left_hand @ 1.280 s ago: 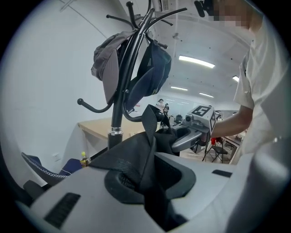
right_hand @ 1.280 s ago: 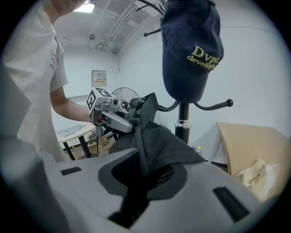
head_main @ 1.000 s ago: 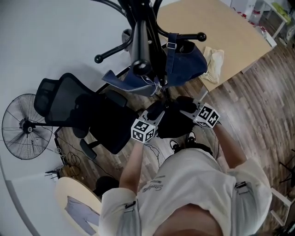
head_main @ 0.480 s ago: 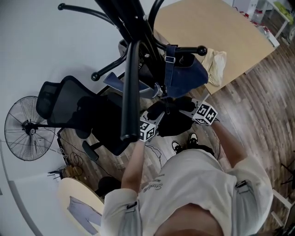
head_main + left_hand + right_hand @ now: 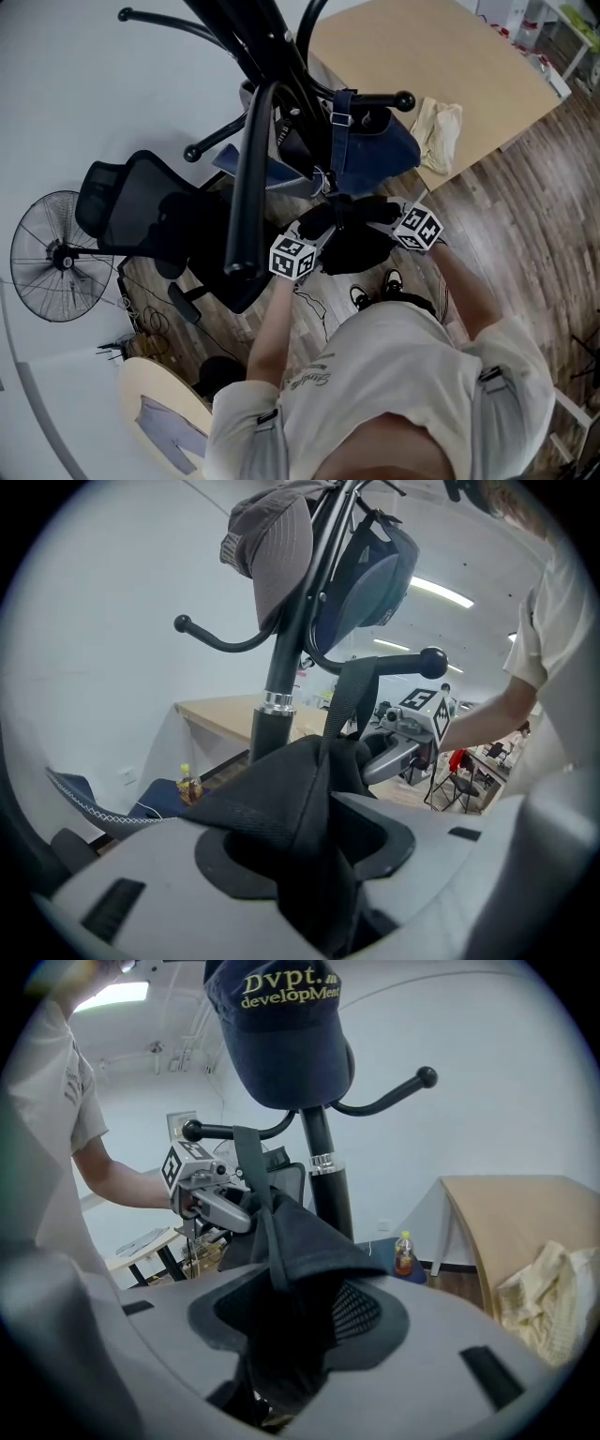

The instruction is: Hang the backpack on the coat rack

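A black backpack [image 5: 354, 242] hangs low beside the black coat rack pole [image 5: 281, 56]. Its strap [image 5: 354, 700] runs up to a ball-tipped hook [image 5: 432, 660]. My left gripper [image 5: 317, 227] and right gripper [image 5: 377, 217] flank the top of the pack. Both pairs of jaws have just been opening. In the left gripper view, bunched black fabric [image 5: 300, 799] still lies between the parted jaws of the left gripper [image 5: 309, 822]. The right gripper [image 5: 291, 1326] likewise has backpack fabric [image 5: 300, 1241] lying between its parted jaws.
A blue bag [image 5: 384, 141], a grey cap [image 5: 277, 541] and a navy cap [image 5: 281, 1026] hang on the rack. A black office chair [image 5: 150, 216] and a fan [image 5: 56, 258] stand to the left. A wooden table [image 5: 422, 47] carries a cream cloth [image 5: 436, 122].
Both grippers have stayed at the backpack by the rack pole. The head view has shifted, so a near rack arm now crosses in front of the chair.
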Motion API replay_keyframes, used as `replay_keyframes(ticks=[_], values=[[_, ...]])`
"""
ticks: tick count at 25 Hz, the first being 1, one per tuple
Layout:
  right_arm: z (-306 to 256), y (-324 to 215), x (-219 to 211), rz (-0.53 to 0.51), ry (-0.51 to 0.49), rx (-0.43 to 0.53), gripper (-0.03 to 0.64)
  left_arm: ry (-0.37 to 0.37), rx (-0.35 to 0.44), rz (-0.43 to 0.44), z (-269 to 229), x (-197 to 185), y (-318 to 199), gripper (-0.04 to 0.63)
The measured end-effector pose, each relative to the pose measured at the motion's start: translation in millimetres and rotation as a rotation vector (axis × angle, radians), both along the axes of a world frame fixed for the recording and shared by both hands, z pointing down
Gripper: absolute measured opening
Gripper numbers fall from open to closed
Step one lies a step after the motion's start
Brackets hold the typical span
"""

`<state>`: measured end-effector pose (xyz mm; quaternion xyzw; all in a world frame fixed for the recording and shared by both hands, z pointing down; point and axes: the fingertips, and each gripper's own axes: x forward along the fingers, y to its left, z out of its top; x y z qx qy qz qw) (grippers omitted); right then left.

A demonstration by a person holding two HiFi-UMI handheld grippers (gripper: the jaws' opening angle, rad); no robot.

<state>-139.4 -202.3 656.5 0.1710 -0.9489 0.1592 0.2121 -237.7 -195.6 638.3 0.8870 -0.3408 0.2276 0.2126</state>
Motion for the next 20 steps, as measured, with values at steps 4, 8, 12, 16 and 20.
replay_keyframes(ticks=[4,8,12,16,20], values=[[12.6,7.4,23.3,0.035,0.027,-0.024,0.212,0.018,-0.007,-0.043,3.2,-5.8,5.9,0.188],[12.1,20.4,44.0,0.097,0.010,-0.043,0.212,0.062,-0.019,-0.127,6.6,-21.2,15.2,0.216],[-6.3,36.8,58.0,0.162,-0.022,-0.020,0.207,0.041,-0.010,-0.198,10.5,-38.7,29.2,0.219],[-38.1,53.3,59.8,0.187,-0.079,0.026,0.151,-0.015,0.005,-0.221,5.4,-48.3,46.3,0.215],[-72.4,64.4,50.6,0.154,-0.093,0.122,0.055,-0.002,0.074,-0.199,-21.3,-34.0,58.8,0.154]])
